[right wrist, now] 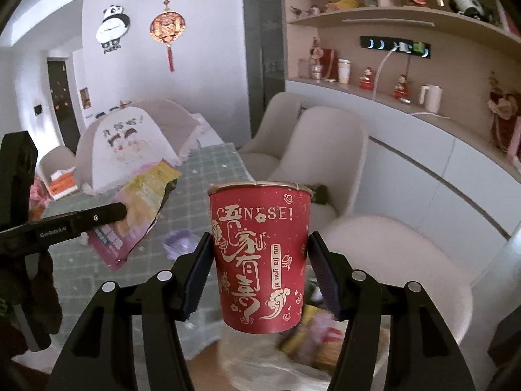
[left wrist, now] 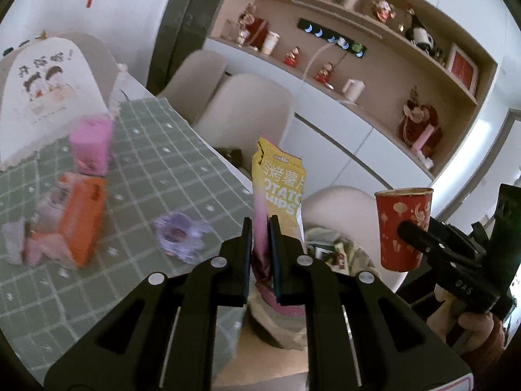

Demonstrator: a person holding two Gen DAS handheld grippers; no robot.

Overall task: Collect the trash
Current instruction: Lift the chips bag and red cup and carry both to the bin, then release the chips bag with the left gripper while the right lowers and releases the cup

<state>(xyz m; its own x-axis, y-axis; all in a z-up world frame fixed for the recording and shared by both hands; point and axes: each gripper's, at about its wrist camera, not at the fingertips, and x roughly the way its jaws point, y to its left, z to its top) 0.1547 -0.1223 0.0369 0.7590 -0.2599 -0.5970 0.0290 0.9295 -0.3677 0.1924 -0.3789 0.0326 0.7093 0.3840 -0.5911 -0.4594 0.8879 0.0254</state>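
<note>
Only the right wrist view shows the panda clock (right wrist: 112, 29).

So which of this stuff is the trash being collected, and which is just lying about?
Trash in hand:
chip bag, in left gripper
red cup, in right gripper
purple wrapper, possibly

Lying about:
pink box
orange box
food cover
chairs

The red paper cup (right wrist: 260, 257) bears "CHINESE!" below its rim and "wu jia you xi" on a white vertical strip. The yellow chip bag (left wrist: 280, 189) reads "OTATO" above "IPS". The left gripper (right wrist: 123, 211) arm carries "GenRobot.AI".
</note>
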